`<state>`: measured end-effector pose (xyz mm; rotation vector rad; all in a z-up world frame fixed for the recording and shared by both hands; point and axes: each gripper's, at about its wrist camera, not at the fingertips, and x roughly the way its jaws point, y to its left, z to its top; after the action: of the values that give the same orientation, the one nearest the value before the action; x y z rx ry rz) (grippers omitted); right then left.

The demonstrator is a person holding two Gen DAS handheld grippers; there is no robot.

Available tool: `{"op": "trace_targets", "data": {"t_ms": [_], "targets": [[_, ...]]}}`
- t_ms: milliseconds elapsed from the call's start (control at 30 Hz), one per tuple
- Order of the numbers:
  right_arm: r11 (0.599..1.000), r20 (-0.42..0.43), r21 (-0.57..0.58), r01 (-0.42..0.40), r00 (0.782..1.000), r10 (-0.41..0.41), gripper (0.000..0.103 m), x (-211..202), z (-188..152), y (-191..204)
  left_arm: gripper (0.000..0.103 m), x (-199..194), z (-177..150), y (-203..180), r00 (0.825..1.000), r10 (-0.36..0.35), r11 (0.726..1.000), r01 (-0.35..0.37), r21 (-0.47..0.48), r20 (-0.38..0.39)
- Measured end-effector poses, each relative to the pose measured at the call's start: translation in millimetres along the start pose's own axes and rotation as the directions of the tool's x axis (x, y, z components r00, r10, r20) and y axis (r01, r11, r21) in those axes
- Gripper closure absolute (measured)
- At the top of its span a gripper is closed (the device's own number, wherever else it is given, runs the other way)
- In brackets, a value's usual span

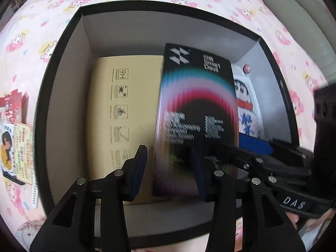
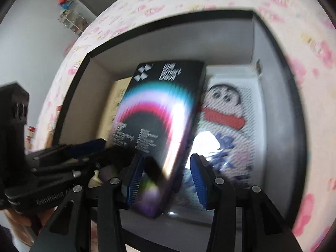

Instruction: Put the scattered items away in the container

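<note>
Even soft daylight; heavy fisheye bending at edges; motion blur, glare on black box (image 2: 161, 126).

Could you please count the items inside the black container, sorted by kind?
Screen protector boxes: 2, the black Smart Devil box and the cream box.
Cartoon-printed packets: 1.
Total: 3 in the container; anything hidden beneath them cannot be counted.

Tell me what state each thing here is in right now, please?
Container: open, no lid on it.
Black screen-protector box: tilted inside the container, leaning over the items beneath.
Yellow box: lying flat on the container floor.
Cartoon packet: lying flat, partly under the black box.
Left gripper: jaws apart around the black box's near end.
Right gripper: likewise; grip unclear.
</note>
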<state>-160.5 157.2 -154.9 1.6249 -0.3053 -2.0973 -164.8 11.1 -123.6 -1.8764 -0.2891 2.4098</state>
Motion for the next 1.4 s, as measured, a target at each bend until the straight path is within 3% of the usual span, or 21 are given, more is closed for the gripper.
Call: {"op": "trace_targets", "data": {"t_ms": [67,200,267,333,433,467,533,633,733,800,933,1233,1333,1400], "targets": [[1.0,-0.018,-0.019,-0.025,1.0,0.025,0.062,7,0,7,0.064,-4,-5,0,0.999,0.034,0.999,-0.034,0.01,0.016],[0.999,0.012,-0.044,-0.022,1.0,0.023,0.062,-1,-3,11,0.064,-18,-4,-1,0.997,-0.001,1.0,0.0,0.02,0.074],[0.998,0.083,-0.035,0.058,0.995,-0.055,0.062,-16,-1,6,0.064,-23,-1,-11,0.994,-0.017,0.998,0.011,0.06,0.104],[0.985,0.176,-0.035,0.171,0.971,-0.163,0.065,-32,-1,5,0.064,-24,3,-28,0.992,-0.06,0.993,0.048,0.11,0.11],[0.976,0.259,-0.032,0.217,0.945,-0.202,0.065,-52,-4,7,0.064,-17,9,-50,0.99,-0.097,0.984,0.08,0.162,0.101],[0.963,0.292,-0.018,0.268,0.923,-0.251,0.065,-59,-4,5,0.063,-15,9,-57,0.989,-0.113,0.979,0.094,0.18,0.098],[0.955,0.326,-0.012,0.296,0.904,-0.276,0.065,-70,-4,2,0.06,-13,9,-65,0.986,-0.14,0.971,0.12,0.204,0.086],[0.965,0.297,0.021,0.263,0.92,-0.257,0.065,-71,-2,-11,0.054,-1,5,-79,0.99,-0.13,0.965,0.114,0.237,0.053],[0.972,0.259,0.036,0.232,0.937,-0.233,0.065,-63,0,-14,0.054,7,4,-91,0.998,-0.007,0.957,-0.011,0.288,0.062],[0.969,0.262,0.03,0.243,0.934,-0.243,0.065,-55,0,-3,0.054,12,8,-89,0.994,0.078,0.95,-0.099,0.297,0.081],[0.962,0.273,0.009,0.273,0.925,-0.265,0.065,-49,-2,5,0.051,14,8,-78,0.984,0.15,0.956,-0.168,0.24,0.095],[0.962,0.272,-0.02,0.271,0.928,-0.255,0.065,-42,-2,10,0.052,9,16,-28,0.982,0.182,0.98,-0.185,0.073,0.054],[0.974,0.226,-0.044,0.224,0.951,-0.209,0.065,-40,11,13,0.052,8,19,-14,0.98,0.196,0.978,-0.197,0.066,0.03],[0.977,0.177,-0.072,0.2,0.967,-0.184,0.065,-36,25,20,0.053,5,25,-4,0.991,0.131,0.99,-0.131,0.054,0.014]]}}
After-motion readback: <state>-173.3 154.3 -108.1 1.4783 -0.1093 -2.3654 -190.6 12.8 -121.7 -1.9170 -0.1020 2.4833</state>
